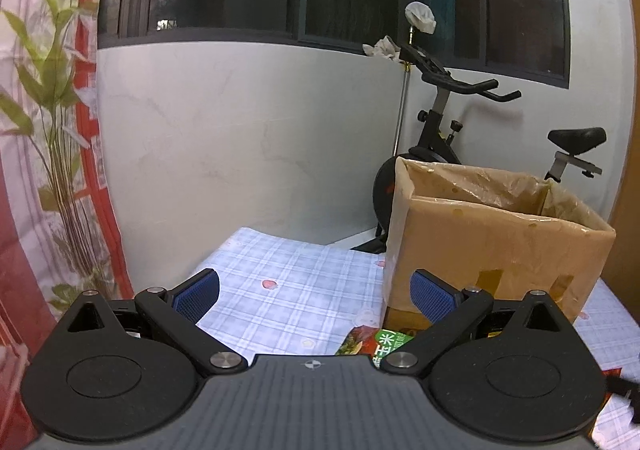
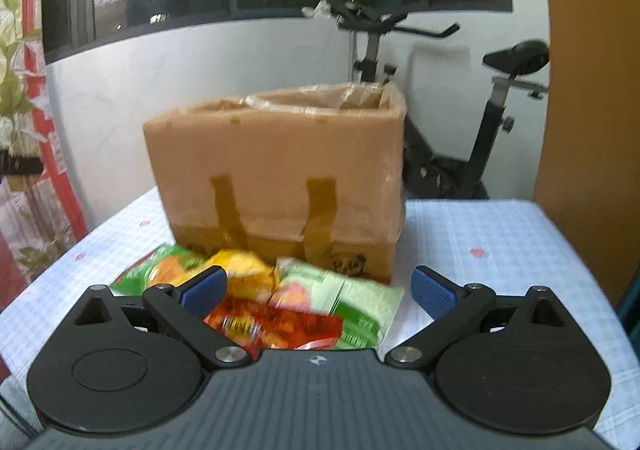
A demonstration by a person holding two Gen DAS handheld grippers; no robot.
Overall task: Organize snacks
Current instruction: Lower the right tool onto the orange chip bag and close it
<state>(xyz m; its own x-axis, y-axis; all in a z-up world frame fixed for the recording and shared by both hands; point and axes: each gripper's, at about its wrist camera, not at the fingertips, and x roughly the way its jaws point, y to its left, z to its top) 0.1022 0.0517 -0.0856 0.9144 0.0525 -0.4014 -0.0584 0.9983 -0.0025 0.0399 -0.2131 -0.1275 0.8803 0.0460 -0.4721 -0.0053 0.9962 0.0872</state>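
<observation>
A tall cardboard box (image 2: 280,178) lined with clear plastic stands open-topped on the checked tablecloth (image 2: 480,234); it also shows in the left wrist view (image 1: 496,246). Several snack packets lie in front of it: a red packet (image 2: 280,324), a pale green packet (image 2: 344,298), a yellow packet (image 2: 244,274) and a green-orange packet (image 2: 160,270). My right gripper (image 2: 318,290) is open and empty, just above the packets. My left gripper (image 1: 314,292) is open and empty, left of the box, with a green packet (image 1: 376,342) below it.
An exercise bike (image 2: 472,98) stands behind the table against the white wall. A red floral curtain (image 1: 44,170) hangs at the left. A brown wooden panel (image 2: 592,90) is at the right edge. The tablecloth (image 1: 280,290) stretches left of the box.
</observation>
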